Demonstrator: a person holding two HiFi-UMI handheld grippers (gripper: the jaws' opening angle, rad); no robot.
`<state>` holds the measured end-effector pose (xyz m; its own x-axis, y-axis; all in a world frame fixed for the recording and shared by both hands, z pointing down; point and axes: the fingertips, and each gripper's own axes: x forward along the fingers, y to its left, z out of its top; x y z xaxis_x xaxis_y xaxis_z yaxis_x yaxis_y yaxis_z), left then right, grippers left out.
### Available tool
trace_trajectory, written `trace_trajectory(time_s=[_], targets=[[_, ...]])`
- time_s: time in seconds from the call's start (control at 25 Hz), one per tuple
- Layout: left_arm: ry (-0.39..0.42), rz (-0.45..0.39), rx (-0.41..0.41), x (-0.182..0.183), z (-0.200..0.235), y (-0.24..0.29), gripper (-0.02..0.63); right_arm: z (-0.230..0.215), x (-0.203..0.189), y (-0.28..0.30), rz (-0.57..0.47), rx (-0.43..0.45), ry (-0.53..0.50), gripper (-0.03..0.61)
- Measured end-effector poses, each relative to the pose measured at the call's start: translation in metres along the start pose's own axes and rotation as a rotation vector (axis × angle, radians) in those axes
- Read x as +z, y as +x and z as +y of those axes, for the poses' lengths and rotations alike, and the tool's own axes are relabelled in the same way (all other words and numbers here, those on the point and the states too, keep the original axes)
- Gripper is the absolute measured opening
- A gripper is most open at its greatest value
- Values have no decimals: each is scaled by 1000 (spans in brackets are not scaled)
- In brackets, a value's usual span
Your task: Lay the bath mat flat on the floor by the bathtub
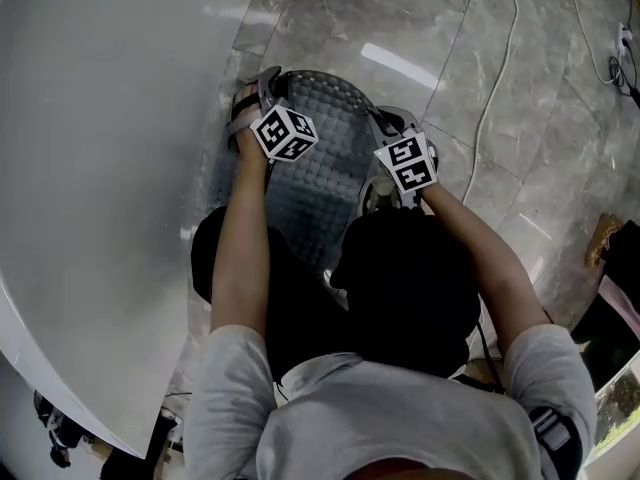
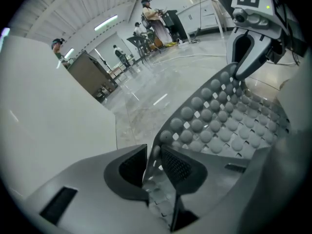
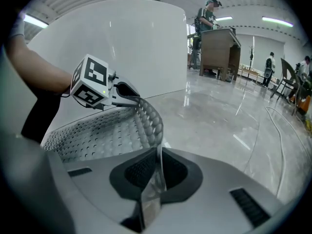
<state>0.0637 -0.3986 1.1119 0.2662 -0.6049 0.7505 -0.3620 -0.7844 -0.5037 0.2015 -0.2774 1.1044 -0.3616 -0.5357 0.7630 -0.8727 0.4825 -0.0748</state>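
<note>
The grey bath mat with round bumps lies on the marble floor beside the white bathtub, its far edge lifted and curled. My left gripper is at the mat's far left corner, right against the tub. In the left gripper view its jaws stand slightly apart, open, with the mat's edge between them. My right gripper is at the far right corner. In the right gripper view it is shut on the thin edge of the mat.
The tub wall curves close along the mat's left side. A white cable runs over the floor at the right, and small items lie at the right edge. Further off are a wooden desk and people standing.
</note>
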Motion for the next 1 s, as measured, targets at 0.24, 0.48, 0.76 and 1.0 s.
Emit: trace_trajectory(time_s=[0.24, 0.48, 0.76, 1.0], targets=[[-55, 28, -4, -1, -1, 22, 87, -14, -3, 12, -11, 18, 44, 21], [-92, 66, 10, -2, 6, 36, 179, -23, 1, 23, -44, 40, 120, 45], [-135, 38, 66, 2, 14, 30, 212, -34, -6, 31, -14, 39, 136, 104], [-250, -97, 123, 10, 36, -3, 250, -46, -11, 25, 29, -18, 118, 199]])
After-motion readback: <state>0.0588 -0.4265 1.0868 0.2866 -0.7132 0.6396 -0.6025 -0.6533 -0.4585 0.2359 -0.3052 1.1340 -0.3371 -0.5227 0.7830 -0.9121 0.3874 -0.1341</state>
